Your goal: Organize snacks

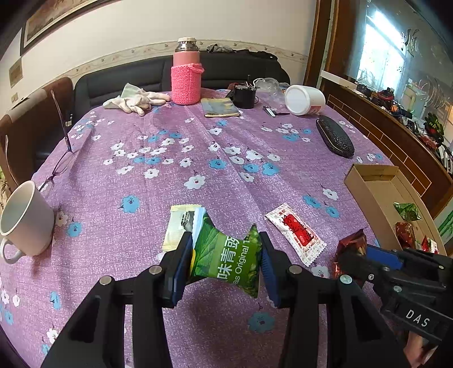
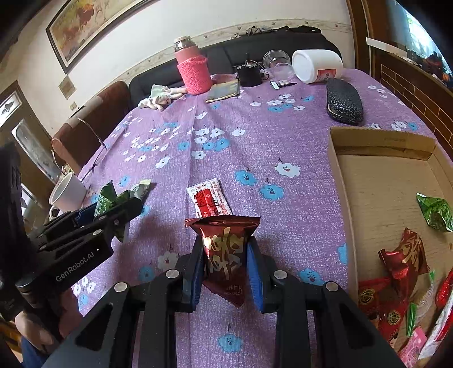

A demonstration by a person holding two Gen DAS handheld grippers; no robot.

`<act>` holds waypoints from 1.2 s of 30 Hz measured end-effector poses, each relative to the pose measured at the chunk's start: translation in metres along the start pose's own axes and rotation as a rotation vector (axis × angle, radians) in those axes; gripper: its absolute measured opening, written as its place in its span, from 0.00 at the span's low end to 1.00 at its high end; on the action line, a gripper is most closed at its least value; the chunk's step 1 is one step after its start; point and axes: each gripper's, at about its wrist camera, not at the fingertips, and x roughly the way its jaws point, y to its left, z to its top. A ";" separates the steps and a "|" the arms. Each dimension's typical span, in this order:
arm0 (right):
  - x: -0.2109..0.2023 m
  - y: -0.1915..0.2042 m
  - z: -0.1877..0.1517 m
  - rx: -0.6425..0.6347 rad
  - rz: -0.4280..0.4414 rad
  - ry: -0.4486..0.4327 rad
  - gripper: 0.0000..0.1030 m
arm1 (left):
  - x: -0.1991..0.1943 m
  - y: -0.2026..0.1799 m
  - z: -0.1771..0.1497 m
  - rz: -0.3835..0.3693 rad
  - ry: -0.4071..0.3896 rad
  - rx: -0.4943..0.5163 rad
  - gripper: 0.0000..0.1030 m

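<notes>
A counter (image 1: pixel 198 147) under a purple cloth printed with white and blue flowers stretches ahead of the gripper. Beyond its far edge stands a black sofa (image 1: pixel 136 77) against a cream wall (image 1: pixel 141 25) trimmed with a patterned border strip. A framed painting (image 2: pixel 85 25) hangs high to the left on that wall. A brown chair (image 1: pixel 36 113) sits off the left edge. To the right runs a dark wooden sideboard (image 1: pixel 396 133), and above it a bright window (image 1: pixel 382 56) lets in daylight.
</notes>
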 end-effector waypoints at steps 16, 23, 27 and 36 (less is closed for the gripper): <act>-0.010 -0.010 0.005 0.053 0.021 -0.050 0.29 | -0.006 -0.012 -0.002 -0.019 -0.023 0.034 0.43; -0.011 -0.013 0.006 0.066 0.023 -0.054 0.29 | -0.005 -0.014 -0.003 -0.023 -0.021 0.039 0.43; -0.012 -0.012 0.006 0.064 0.028 -0.064 0.29 | -0.006 -0.015 -0.003 -0.036 -0.022 0.039 0.43; -0.012 -0.012 0.006 0.063 0.030 -0.073 0.29 | -0.004 -0.021 -0.005 -0.038 -0.015 0.054 0.43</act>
